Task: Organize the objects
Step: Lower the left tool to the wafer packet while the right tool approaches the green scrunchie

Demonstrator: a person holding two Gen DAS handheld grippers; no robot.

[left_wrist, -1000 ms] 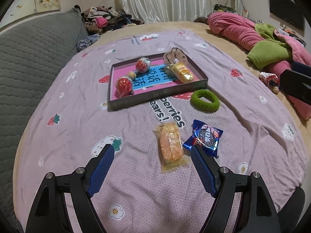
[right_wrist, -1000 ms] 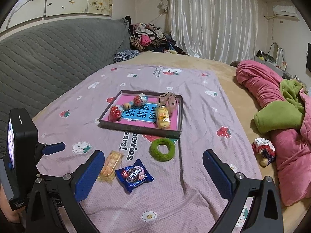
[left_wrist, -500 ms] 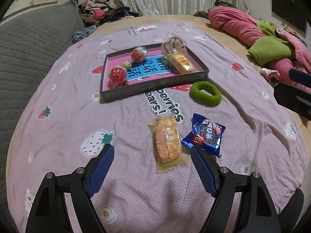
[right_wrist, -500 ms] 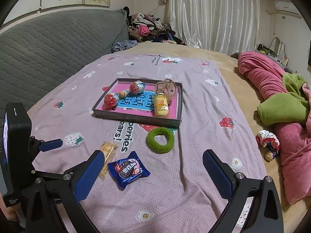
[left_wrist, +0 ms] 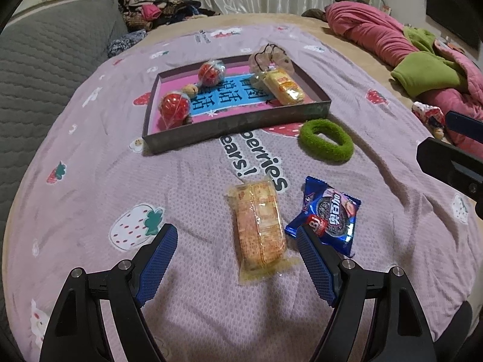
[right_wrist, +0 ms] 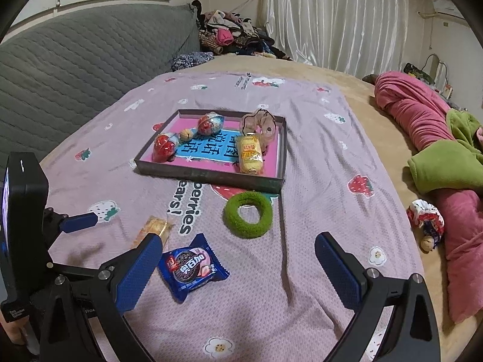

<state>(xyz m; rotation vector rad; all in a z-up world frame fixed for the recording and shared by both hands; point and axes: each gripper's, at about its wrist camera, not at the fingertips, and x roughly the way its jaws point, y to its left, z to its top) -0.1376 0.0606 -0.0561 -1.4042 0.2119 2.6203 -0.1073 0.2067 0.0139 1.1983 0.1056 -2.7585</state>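
A clear-wrapped orange cracker pack [left_wrist: 259, 226] lies on the purple strawberry blanket between the open fingers of my left gripper [left_wrist: 238, 259], which hovers just above it. A blue cookie packet [left_wrist: 329, 215] lies right beside it, also in the right wrist view [right_wrist: 191, 267]. A green hair ring [left_wrist: 326, 140] lies in front of a dark shallow tray [left_wrist: 238, 126] that holds two red wrapped balls, a yellow snack and a sheer pouch. My right gripper [right_wrist: 238, 274] is open and empty, low over the blanket near the cookie packet.
A grey quilted headboard [right_wrist: 75, 57] rises on the left. A pink and green bundle of bedding [right_wrist: 446, 157] lies on the right, with a small patterned pouch [right_wrist: 425, 220] beside it. Clothes are piled at the far end [right_wrist: 232, 34].
Both grippers have moved forward and down toward the blanket. The cracker pack now sits deeper between my left fingers. Nothing has been taken hold of.
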